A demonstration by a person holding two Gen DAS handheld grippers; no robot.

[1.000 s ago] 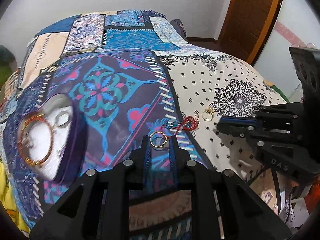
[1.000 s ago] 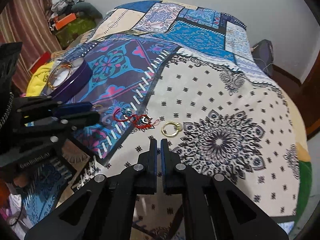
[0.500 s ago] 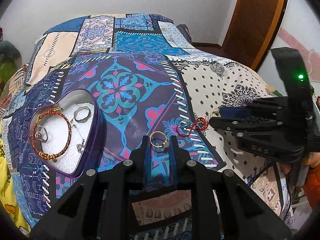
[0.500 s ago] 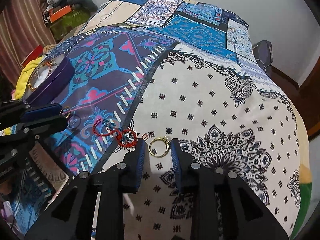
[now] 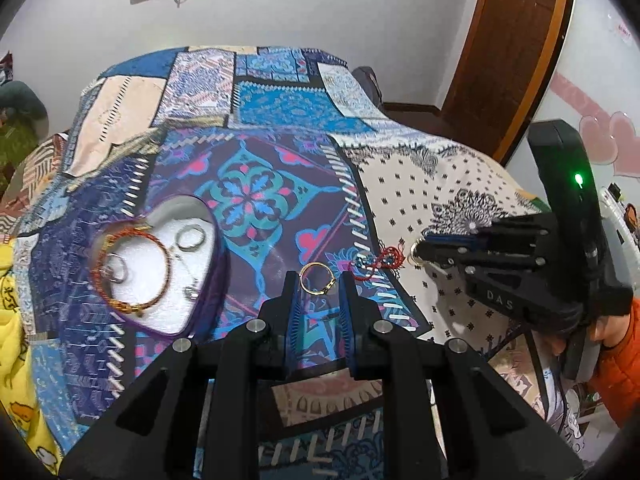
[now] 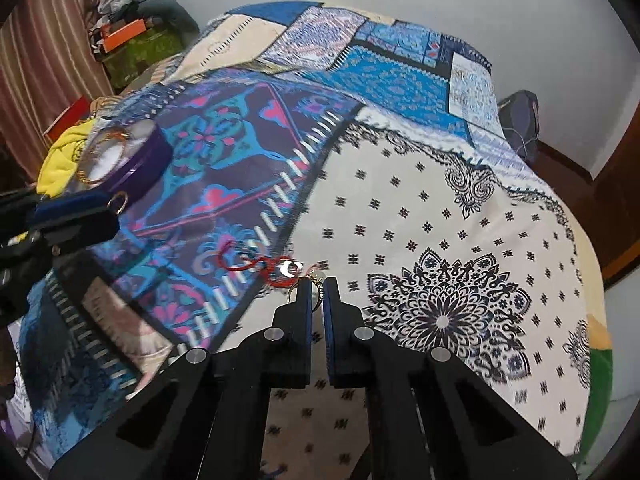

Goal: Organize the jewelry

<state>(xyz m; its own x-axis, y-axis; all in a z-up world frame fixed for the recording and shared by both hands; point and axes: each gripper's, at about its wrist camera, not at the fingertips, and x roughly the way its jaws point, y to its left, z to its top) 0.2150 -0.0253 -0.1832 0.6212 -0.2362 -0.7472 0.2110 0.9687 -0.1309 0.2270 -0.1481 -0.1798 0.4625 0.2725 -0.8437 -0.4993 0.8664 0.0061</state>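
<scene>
- Patchwork bedspread [image 5: 260, 128] in blues, purples and cream covers the bed, white walls behind and a brown door [image 5: 508, 40] at two o'clock in the left wrist view.
- Left gripper [image 5: 319, 282] is partly closed, its pads pinching a gold ring [image 5: 317, 278] held upright above the cloth.
- Right gripper [image 6: 316, 292]: its jaws have just been closing and now stand nearly together, nipping a second gold ring [image 6: 317, 280] at the tips.
- Red cord charm [image 6: 256, 266] lies on the bedspread at ten o'clock from the right gripper's tips, just beside them.
- Purple heart-shaped box [image 5: 160, 268], open, sits at nine o'clock from the left gripper, holding a red-gold bangle [image 5: 128, 268] and silver rings [image 5: 191, 237] on white padding.
</scene>
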